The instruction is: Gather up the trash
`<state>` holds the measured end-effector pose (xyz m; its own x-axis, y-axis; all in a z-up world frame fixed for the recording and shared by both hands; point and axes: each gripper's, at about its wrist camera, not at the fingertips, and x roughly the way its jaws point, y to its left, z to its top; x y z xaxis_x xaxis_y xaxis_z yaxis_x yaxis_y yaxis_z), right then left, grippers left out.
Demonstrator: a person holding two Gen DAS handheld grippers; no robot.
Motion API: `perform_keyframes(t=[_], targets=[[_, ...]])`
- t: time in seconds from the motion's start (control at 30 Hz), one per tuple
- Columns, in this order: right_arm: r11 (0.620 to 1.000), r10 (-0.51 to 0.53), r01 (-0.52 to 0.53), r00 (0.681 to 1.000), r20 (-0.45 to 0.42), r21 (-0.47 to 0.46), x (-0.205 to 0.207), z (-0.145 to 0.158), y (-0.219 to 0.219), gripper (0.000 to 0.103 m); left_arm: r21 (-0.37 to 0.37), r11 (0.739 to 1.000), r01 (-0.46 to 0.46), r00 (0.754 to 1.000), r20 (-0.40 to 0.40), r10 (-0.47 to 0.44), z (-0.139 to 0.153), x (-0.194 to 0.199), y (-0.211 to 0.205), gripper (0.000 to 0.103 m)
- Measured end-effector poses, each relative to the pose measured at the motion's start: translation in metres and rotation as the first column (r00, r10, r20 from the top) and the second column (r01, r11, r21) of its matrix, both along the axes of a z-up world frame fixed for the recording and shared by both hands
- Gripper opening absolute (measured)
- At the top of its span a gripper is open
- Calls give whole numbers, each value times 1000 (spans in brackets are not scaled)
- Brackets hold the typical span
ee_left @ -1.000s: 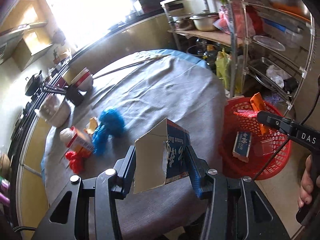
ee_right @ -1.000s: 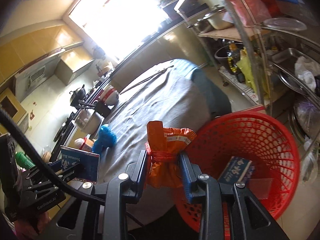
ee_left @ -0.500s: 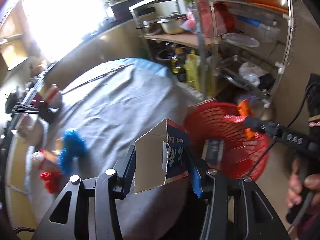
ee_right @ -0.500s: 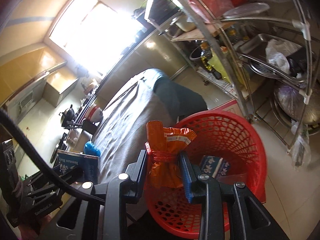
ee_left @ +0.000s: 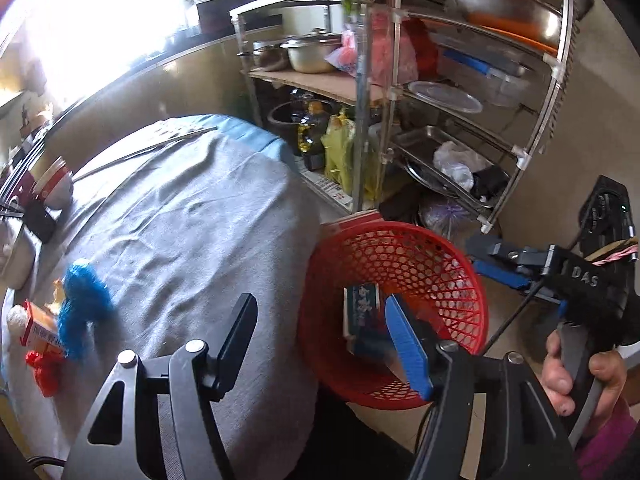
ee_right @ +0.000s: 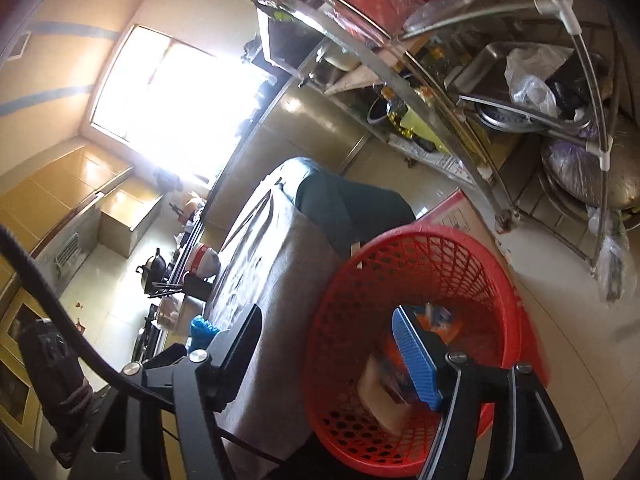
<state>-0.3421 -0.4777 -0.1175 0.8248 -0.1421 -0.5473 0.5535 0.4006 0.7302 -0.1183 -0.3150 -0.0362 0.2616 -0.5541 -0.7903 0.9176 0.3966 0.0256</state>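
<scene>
Both claws empty, jaws spread, at the red basket [ee_left: 400,248].

Remaining trash [ee_left: 60,328] sits across the table [ee_left: 192,232]: light, soft, crushable wrappers; I'd pinch mid-body.

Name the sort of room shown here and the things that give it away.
Most likely a home kitchen: a metal rack stacked with pots and basins, a wok on the counter, and oil bottles below.

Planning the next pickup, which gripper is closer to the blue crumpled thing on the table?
Left. The left gripper hangs at the table edge near the blue crumpled wrapper; the right gripper is over the red basket, farther off.
</scene>
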Motion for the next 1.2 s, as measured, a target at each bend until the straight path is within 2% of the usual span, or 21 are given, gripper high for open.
perform_keyframes(t=[0.1, 0.27, 0.43, 0.57, 0.9, 1.07, 1.2], targets=[[1000, 9, -9, 1000, 14, -19, 3, 6, 3, 72, 0, 999, -52, 999, 2, 52, 1, 14, 14, 68], [996, 62, -62, 998, -7, -71, 21, 17, 19, 72, 34, 982, -187, 979, 92, 183, 3, 34, 44, 68], [985, 134, -136, 991, -25, -102, 46, 26, 42, 72, 52, 952, -301, 940, 181, 288, 9, 53, 82, 68], [972, 194, -197, 980, -42, -124, 67, 34, 63, 72, 56, 918, -393, 899, 234, 371, 11, 68, 119, 68], [917, 344, -358, 933, -107, -177, 126, 49, 122, 72, 9, 829, -559, 809, 226, 543, 14, 109, 202, 71], [879, 408, -430, 902, -145, -203, 151, 53, 149, 72, -21, 795, -606, 778, 193, 598, 16, 126, 227, 72], [857, 445, -471, 881, -162, -207, 168, 55, 166, 72, -29, 786, -617, 771, 179, 611, 14, 135, 238, 72]])
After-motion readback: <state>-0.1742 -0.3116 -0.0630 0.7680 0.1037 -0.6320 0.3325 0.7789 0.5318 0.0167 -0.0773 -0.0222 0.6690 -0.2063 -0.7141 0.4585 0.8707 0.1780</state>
